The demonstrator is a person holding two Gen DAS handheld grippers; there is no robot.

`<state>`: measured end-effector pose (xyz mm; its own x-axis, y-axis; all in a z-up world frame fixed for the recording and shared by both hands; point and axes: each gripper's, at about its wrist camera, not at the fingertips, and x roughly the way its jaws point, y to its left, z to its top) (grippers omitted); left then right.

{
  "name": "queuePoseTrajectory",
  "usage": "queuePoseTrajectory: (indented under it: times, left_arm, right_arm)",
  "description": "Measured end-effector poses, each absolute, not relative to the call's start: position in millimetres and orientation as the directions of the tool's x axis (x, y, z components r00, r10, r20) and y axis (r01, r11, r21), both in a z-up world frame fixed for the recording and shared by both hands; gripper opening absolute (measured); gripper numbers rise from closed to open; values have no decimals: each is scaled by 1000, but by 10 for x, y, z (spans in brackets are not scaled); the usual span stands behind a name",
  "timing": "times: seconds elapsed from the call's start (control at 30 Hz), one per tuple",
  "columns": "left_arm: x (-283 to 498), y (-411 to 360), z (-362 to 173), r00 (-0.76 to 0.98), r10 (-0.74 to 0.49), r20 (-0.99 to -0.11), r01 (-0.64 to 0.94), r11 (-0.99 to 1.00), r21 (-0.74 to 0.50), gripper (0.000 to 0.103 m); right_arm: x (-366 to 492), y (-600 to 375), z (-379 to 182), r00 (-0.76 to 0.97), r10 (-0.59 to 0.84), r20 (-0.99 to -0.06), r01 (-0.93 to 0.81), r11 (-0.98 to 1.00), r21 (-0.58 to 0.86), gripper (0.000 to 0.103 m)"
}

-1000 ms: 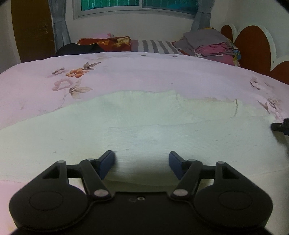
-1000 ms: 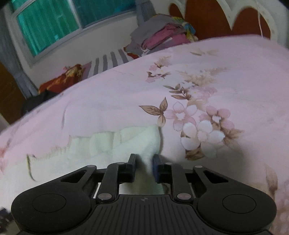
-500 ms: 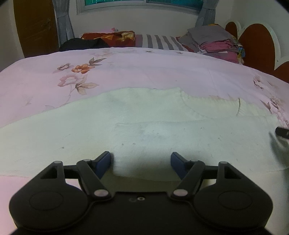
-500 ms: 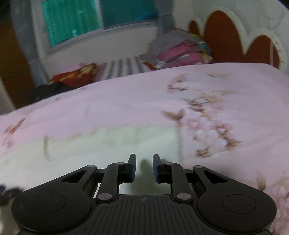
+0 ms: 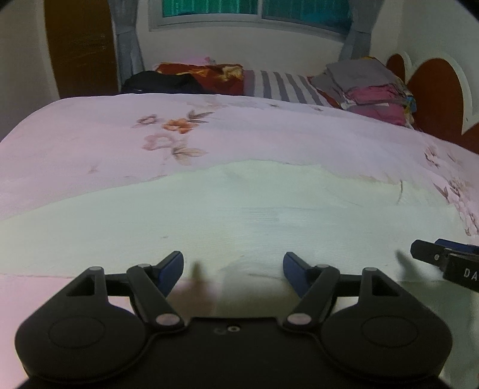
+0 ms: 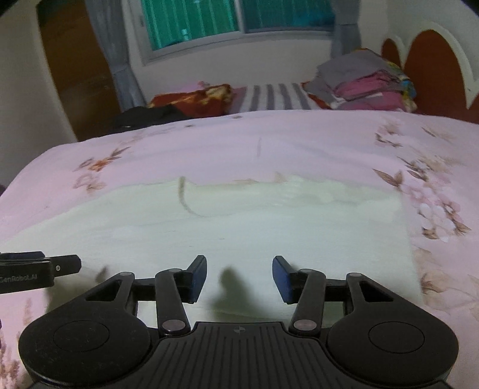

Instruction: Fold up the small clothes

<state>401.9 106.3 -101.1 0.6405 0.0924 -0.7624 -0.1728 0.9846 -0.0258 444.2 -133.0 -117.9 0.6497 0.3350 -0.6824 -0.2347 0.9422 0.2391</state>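
A cream knitted garment [image 5: 239, 215] lies flat across the pink flowered bedspread [image 5: 209, 134], wide from left to right. My left gripper [image 5: 233, 263] hangs open just above its near edge with nothing between the fingers. The garment [image 6: 239, 227] fills the middle of the right wrist view too. There my right gripper [image 6: 239, 273] hovers over its near part; its jaws are opening and hold nothing. The right gripper's tip [image 5: 443, 257] shows at the right edge of the left wrist view, and the left gripper's tip [image 6: 39, 266] at the left edge of the right wrist view.
A pile of folded clothes [image 5: 368, 86] sits at the bed's far right by the red headboard [image 5: 434, 89]. A striped pillow [image 5: 281, 83], a red patterned pillow [image 5: 206, 73] and a dark garment [image 5: 161, 82] lie along the far edge, under the window [image 5: 254, 12].
My right gripper let go of the garment's right edge, opened, rose and swung back left over the cloth. My left gripper drew back and up a little and stayed open.
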Motion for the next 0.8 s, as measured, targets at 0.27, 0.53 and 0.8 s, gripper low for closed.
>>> queuePoseTrajectory:
  times: [0.27,0.53,0.8]
  left_arm:
    - [3688,1661,-931,629,135,-765,-274,960,-56,72]
    - [3368,2373,-947,595,188,-782,-398,914,-82,72]
    - [3088,3300,-1142,568,203,-797,-571,795,-204,71]
  right_arm:
    - [4315,-855,-1103,635,381,-672,-335,920,205,49]
    - [4398,-272,-1147,596,413,-688,-383,900,208,49]
    - [4512,184,-1136,579,425,-696,-387,894,224,49]
